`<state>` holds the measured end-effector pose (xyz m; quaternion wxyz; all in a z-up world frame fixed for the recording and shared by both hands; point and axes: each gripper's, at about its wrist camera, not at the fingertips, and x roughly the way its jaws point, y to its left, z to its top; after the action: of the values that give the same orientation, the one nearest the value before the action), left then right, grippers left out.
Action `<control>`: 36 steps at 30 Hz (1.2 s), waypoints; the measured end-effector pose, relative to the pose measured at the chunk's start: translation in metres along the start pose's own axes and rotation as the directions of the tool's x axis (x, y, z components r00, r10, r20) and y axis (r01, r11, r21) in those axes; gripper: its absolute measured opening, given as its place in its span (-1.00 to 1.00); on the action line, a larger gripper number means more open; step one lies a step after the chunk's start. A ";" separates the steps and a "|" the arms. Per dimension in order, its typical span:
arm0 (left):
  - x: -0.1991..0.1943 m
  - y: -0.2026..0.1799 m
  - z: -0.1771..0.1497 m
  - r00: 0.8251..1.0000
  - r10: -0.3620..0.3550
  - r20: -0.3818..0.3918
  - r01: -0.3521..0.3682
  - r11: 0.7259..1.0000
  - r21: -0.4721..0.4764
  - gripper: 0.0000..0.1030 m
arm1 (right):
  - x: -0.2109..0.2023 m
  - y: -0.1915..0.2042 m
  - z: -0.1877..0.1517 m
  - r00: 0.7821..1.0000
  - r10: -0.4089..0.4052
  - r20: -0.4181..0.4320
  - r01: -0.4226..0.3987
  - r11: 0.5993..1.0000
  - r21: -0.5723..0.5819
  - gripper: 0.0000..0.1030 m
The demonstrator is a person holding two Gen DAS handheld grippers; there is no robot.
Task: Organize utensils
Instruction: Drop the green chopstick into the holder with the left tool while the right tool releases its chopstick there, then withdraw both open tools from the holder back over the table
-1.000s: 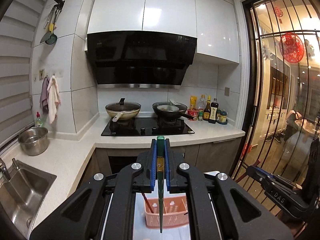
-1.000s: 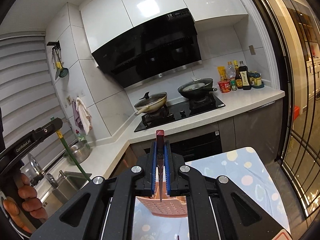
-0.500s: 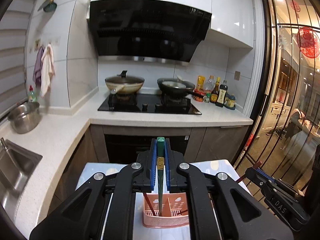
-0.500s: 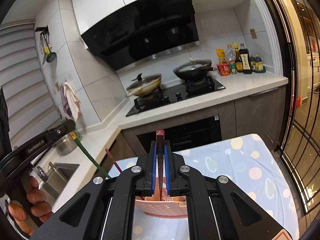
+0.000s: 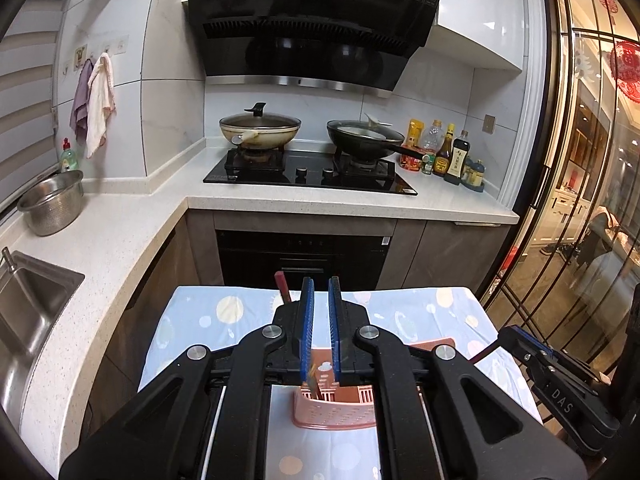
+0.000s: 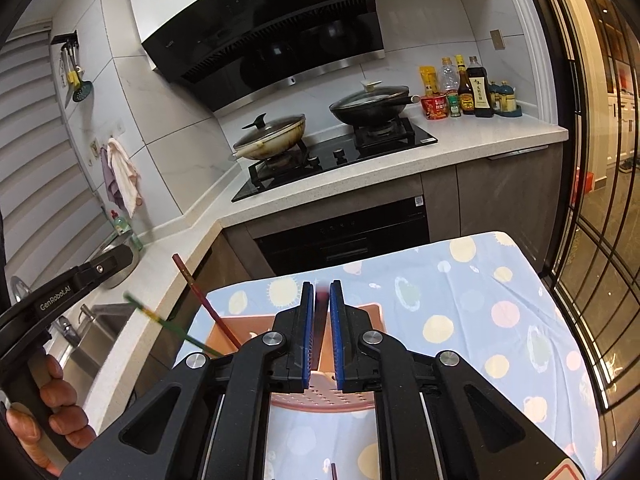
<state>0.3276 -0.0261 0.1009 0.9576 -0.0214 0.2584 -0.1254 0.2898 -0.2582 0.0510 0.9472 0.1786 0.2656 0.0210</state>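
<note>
A pink perforated utensil basket (image 5: 340,412) stands on a table with a blue spotted cloth (image 5: 200,320). My left gripper (image 5: 321,292) is open just above it; the green chopstick (image 5: 314,386) has dropped free into the basket and shows blurred in the right wrist view (image 6: 168,326). A red chopstick (image 6: 204,300) leans in the basket (image 6: 320,398), its top also showing in the left wrist view (image 5: 282,286). My right gripper (image 6: 321,292) hovers over the basket with its jaws slightly apart; a blurred dark red chopstick (image 6: 320,328) slips between them.
Behind the table is an L-shaped counter (image 5: 120,232) with a hob, two pans (image 5: 260,130), sauce bottles (image 5: 452,156), a steel bowl (image 5: 52,202) and a sink (image 5: 28,308). A glass door (image 5: 580,200) is at the right. Another chopstick (image 6: 334,472) lies near the table's front.
Both grippers tilted down over the basket. The left one opened and the green chopstick fell into it. The right jaws parted and the dark red chopstick is sliding down.
</note>
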 end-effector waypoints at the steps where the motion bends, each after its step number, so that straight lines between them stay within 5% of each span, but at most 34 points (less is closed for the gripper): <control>1: 0.000 0.000 0.000 1.000 -0.001 -0.004 0.001 1.000 0.001 -0.86 | -0.002 0.000 0.000 1.000 -0.004 0.002 0.004 1.000 0.001 -0.73; 5: -0.002 -0.002 -0.004 1.000 0.007 -0.020 -0.007 1.000 -0.004 -0.70 | -0.008 -0.003 -0.001 1.000 -0.006 0.000 0.006 1.000 0.008 -0.73; 7: -0.007 -0.003 -0.006 1.000 0.015 -0.019 -0.015 1.000 -0.012 -0.34 | -0.014 -0.004 -0.003 1.000 -0.003 0.002 0.003 1.000 0.016 -0.73; 10: -0.016 -0.004 -0.009 1.000 0.020 -0.004 -0.020 1.000 -0.011 -0.20 | -0.024 -0.006 -0.006 1.000 0.006 0.007 -0.006 1.000 0.024 -0.72; 24: -0.076 -0.003 -0.059 1.000 0.016 -0.008 -0.016 1.000 0.000 0.03 | -0.088 -0.008 -0.050 0.999 0.034 0.002 -0.034 0.999 0.012 -0.70; 36: -0.101 0.005 -0.161 0.982 -0.003 -0.189 -0.003 0.999 -0.032 0.05 | -0.117 -0.011 -0.164 0.981 0.012 -0.195 -0.017 0.999 -0.028 -0.58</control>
<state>0.1641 0.0076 0.0102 0.9283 -0.0246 0.3502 -0.1227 0.1047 -0.2302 -0.0250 0.9191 0.1634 0.3552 0.0491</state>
